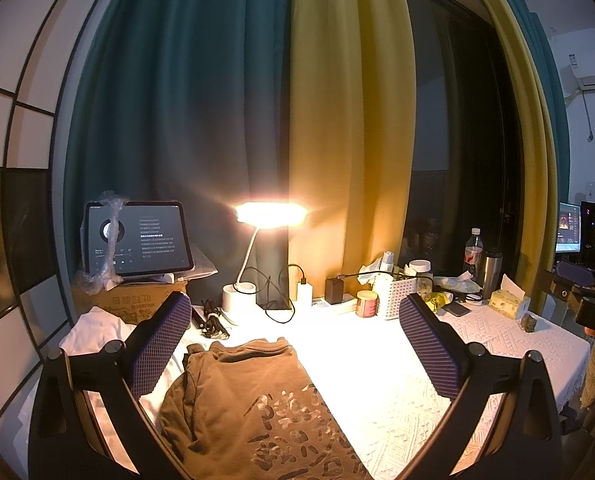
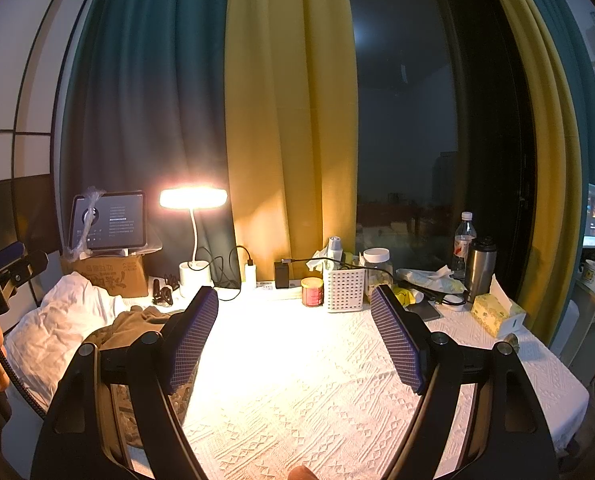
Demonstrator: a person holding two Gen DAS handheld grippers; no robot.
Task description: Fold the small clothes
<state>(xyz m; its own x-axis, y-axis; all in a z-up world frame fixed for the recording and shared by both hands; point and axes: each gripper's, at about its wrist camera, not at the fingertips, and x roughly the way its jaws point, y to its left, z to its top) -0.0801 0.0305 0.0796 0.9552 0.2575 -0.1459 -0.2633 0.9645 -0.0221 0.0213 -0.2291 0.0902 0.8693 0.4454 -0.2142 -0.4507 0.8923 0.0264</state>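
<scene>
A brown T-shirt point(image 1: 249, 404) with a pale printed design lies on the white textured tablecloth point(image 1: 385, 376), collar toward the lamp. My left gripper point(image 1: 295, 340) is open and empty, held above the shirt's upper part. My right gripper point(image 2: 295, 334) is open and empty over the bare cloth, to the right of the shirt point(image 2: 137, 322), whose edge shows behind its left finger point(image 2: 189, 340). The right gripper also shows at the right edge of the left wrist view point(image 1: 577, 280). The left gripper shows at the left edge of the right wrist view point(image 2: 5, 268).
A lit desk lamp point(image 1: 271, 216) stands at the table's back. A tablet point(image 1: 135, 238) sits on a cardboard box point(image 1: 125, 300). A white cloth point(image 1: 95, 330) lies at left. A white basket point(image 2: 343, 290), can, jar, bottle point(image 2: 463, 240), steel flask point(image 2: 479, 268) and tissue box point(image 2: 495, 314) crowd the back right.
</scene>
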